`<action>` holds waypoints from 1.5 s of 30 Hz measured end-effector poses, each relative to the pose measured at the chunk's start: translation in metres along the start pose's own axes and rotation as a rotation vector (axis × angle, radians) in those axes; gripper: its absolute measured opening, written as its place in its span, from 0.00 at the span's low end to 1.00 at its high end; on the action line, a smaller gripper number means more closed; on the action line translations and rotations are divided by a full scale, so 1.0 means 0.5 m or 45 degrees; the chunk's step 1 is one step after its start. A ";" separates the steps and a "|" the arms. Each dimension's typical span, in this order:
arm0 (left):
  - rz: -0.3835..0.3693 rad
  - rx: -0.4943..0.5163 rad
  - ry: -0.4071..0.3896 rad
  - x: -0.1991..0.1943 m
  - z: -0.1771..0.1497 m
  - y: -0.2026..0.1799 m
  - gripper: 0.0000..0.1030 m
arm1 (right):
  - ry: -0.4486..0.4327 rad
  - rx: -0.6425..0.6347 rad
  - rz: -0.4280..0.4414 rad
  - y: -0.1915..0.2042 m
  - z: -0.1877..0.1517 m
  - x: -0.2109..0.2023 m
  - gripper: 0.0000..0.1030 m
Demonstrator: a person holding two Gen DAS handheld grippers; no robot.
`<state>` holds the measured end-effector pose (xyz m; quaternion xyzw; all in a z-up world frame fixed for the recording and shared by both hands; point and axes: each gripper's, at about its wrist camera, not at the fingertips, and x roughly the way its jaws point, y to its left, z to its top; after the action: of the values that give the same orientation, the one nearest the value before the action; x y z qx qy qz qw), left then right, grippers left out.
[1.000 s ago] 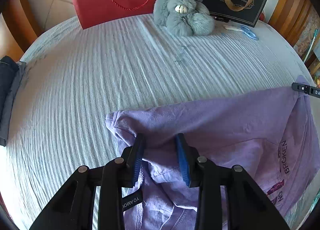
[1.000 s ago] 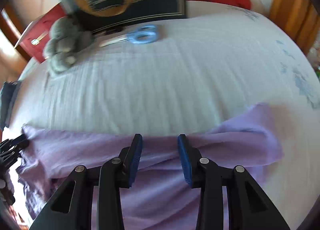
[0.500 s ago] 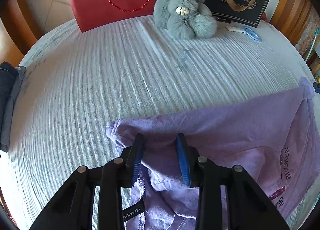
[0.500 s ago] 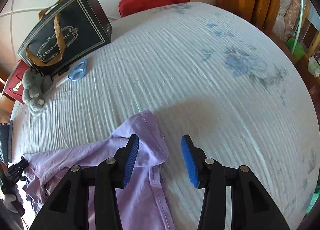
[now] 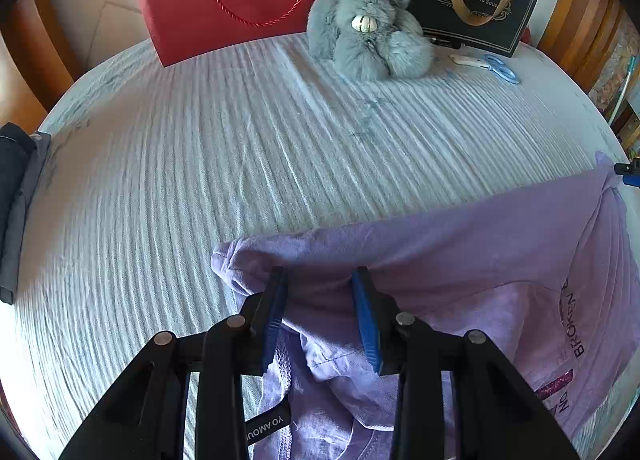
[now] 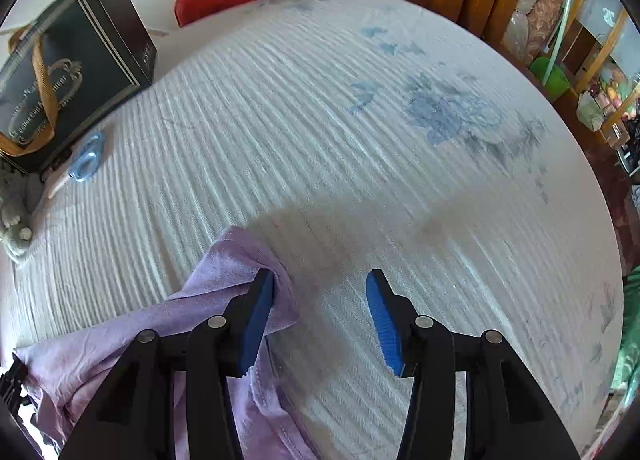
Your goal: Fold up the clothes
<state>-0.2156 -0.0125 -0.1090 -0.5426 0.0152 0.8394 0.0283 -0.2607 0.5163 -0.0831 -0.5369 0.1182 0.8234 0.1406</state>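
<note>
- Lilac shirt lies with its folded edge running crosswise between my grippers.
- Left gripper: parted, fabric bunched between fingers.
- Right gripper: wide, empty; sleeve tip touches its left finger.

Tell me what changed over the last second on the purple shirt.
The right hand-held gripper swung right off the purple shirt and opened wider; only its left finger touches the sleeve tip, nothing between the jaws. The left hand-held gripper stayed open over the folded edge. The plush toy and scissors stayed put.

Right hand-held gripper now wider, off the purple shirt.
</note>
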 end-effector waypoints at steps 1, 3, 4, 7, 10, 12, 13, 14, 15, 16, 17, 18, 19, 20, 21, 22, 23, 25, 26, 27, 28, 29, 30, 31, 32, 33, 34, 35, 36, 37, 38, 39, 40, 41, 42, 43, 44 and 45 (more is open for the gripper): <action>0.006 -0.009 0.003 0.000 -0.001 -0.004 0.33 | -0.064 0.001 0.023 0.000 -0.001 -0.025 0.46; 0.016 -0.025 0.008 0.001 -0.004 -0.012 0.33 | -0.196 0.030 0.086 -0.004 0.005 -0.077 0.46; 0.017 -0.024 0.007 0.001 -0.005 -0.012 0.33 | -0.257 0.051 0.123 -0.006 0.009 -0.101 0.46; 0.018 -0.022 0.004 0.000 -0.007 -0.011 0.33 | -0.209 0.007 0.296 0.018 0.027 -0.096 0.45; 0.014 -0.020 0.005 0.000 -0.005 -0.008 0.33 | -0.020 -0.107 0.397 0.075 0.026 -0.033 0.37; 0.012 -0.015 0.004 0.000 -0.005 -0.006 0.33 | 0.061 -0.135 0.381 0.096 0.016 0.013 0.37; 0.012 -0.012 0.002 0.000 -0.005 -0.006 0.33 | 0.098 -0.122 0.357 0.093 0.011 0.034 0.37; 0.010 -0.011 0.000 -0.001 -0.006 -0.004 0.33 | 0.103 -0.107 0.303 0.081 0.007 0.046 0.36; 0.007 -0.012 -0.004 -0.002 -0.008 -0.003 0.33 | 0.106 -0.091 0.249 0.069 0.004 0.058 0.36; 0.007 -0.012 -0.009 -0.002 -0.009 -0.003 0.33 | 0.091 -0.052 0.222 0.049 0.004 0.063 0.29; 0.008 -0.010 -0.014 -0.003 -0.010 -0.003 0.33 | 0.076 0.005 0.252 0.029 0.005 0.061 0.23; 0.011 -0.009 -0.016 -0.004 -0.010 -0.004 0.33 | 0.060 0.060 0.280 0.009 0.005 0.058 0.23; 0.012 -0.008 -0.012 -0.004 -0.009 -0.003 0.34 | 0.022 0.084 0.274 -0.001 0.004 0.044 0.23; 0.017 -0.008 -0.002 -0.005 -0.008 -0.003 0.34 | -0.026 0.098 0.277 -0.008 0.000 0.020 0.25; 0.036 -0.003 -0.003 -0.015 -0.010 -0.005 0.34 | -0.074 0.112 0.282 -0.015 -0.005 -0.003 0.27; 0.055 0.003 -0.003 -0.026 -0.013 -0.007 0.34 | -0.109 0.130 0.334 -0.020 -0.012 -0.034 0.31; 0.073 0.009 -0.005 -0.037 -0.016 -0.009 0.34 | -0.140 0.124 0.381 -0.018 -0.033 -0.066 0.47; 0.057 0.049 -0.041 -0.081 -0.037 -0.021 0.34 | -0.182 0.091 0.414 -0.014 -0.088 -0.116 0.73; 0.036 0.065 -0.048 -0.103 -0.052 -0.028 0.36 | -0.193 0.065 0.403 -0.012 -0.121 -0.135 0.74; 0.015 0.078 -0.053 -0.123 -0.070 -0.034 0.45 | -0.204 0.039 0.392 -0.010 -0.154 -0.154 0.75; -0.006 0.089 -0.059 -0.141 -0.091 -0.041 0.55 | -0.216 0.013 0.380 -0.008 -0.188 -0.174 0.75; -0.023 0.097 -0.065 -0.156 -0.112 -0.048 0.58 | -0.227 -0.013 0.369 -0.006 -0.221 -0.193 0.79; -0.037 0.101 -0.066 -0.168 -0.135 -0.053 0.59 | -0.236 -0.038 0.357 -0.004 -0.254 -0.212 0.86; -0.051 0.104 -0.062 -0.177 -0.156 -0.059 0.59 | -0.222 -0.040 0.343 -0.012 -0.285 -0.216 0.88; -0.062 0.098 -0.058 -0.183 -0.177 -0.061 0.59 | -0.203 -0.042 0.329 -0.017 -0.316 -0.218 0.88; -0.073 0.092 -0.052 -0.189 -0.198 -0.064 0.59 | -0.185 -0.044 0.315 -0.023 -0.347 -0.219 0.88; -0.088 0.080 -0.044 -0.192 -0.220 -0.067 0.59 | -0.161 -0.041 0.299 -0.028 -0.375 -0.219 0.88; -0.107 0.069 -0.031 -0.195 -0.240 -0.072 0.59 | -0.137 -0.036 0.278 -0.031 -0.401 -0.216 0.88; -0.122 0.062 -0.021 -0.198 -0.260 -0.077 0.60 | -0.121 -0.034 0.259 -0.033 -0.425 -0.217 0.88; -0.127 0.065 -0.013 -0.202 -0.280 -0.085 0.63 | -0.114 -0.038 0.250 -0.035 -0.446 -0.219 0.88; -0.127 0.078 -0.009 -0.205 -0.298 -0.094 0.67 | -0.107 -0.042 0.242 -0.036 -0.467 -0.222 0.88; -0.124 0.089 -0.007 -0.210 -0.315 -0.103 0.76 | -0.108 -0.057 0.238 -0.038 -0.481 -0.226 0.88; -0.127 0.092 -0.003 -0.214 -0.330 -0.109 0.76 | -0.109 -0.072 0.235 -0.040 -0.496 -0.229 0.88; -0.129 0.094 0.001 -0.218 -0.344 -0.116 0.76 | -0.113 -0.087 0.233 -0.040 -0.505 -0.231 0.88; -0.129 0.089 0.002 -0.224 -0.355 -0.123 0.76 | -0.115 -0.103 0.232 -0.040 -0.514 -0.232 0.89; -0.127 0.073 -0.007 -0.230 -0.364 -0.126 0.76 | -0.116 -0.114 0.232 -0.040 -0.524 -0.233 0.89; -0.126 0.057 -0.016 -0.237 -0.374 -0.129 0.76 | -0.114 -0.121 0.238 -0.041 -0.528 -0.231 0.89; -0.125 0.041 -0.025 -0.243 -0.384 -0.131 0.76 | -0.111 -0.131 0.247 -0.042 -0.530 -0.229 0.89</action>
<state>0.0132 0.0385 -0.0767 -0.5339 0.0020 0.8419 0.0782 0.0163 0.4321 -0.0839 -0.4932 0.1209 0.8607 0.0373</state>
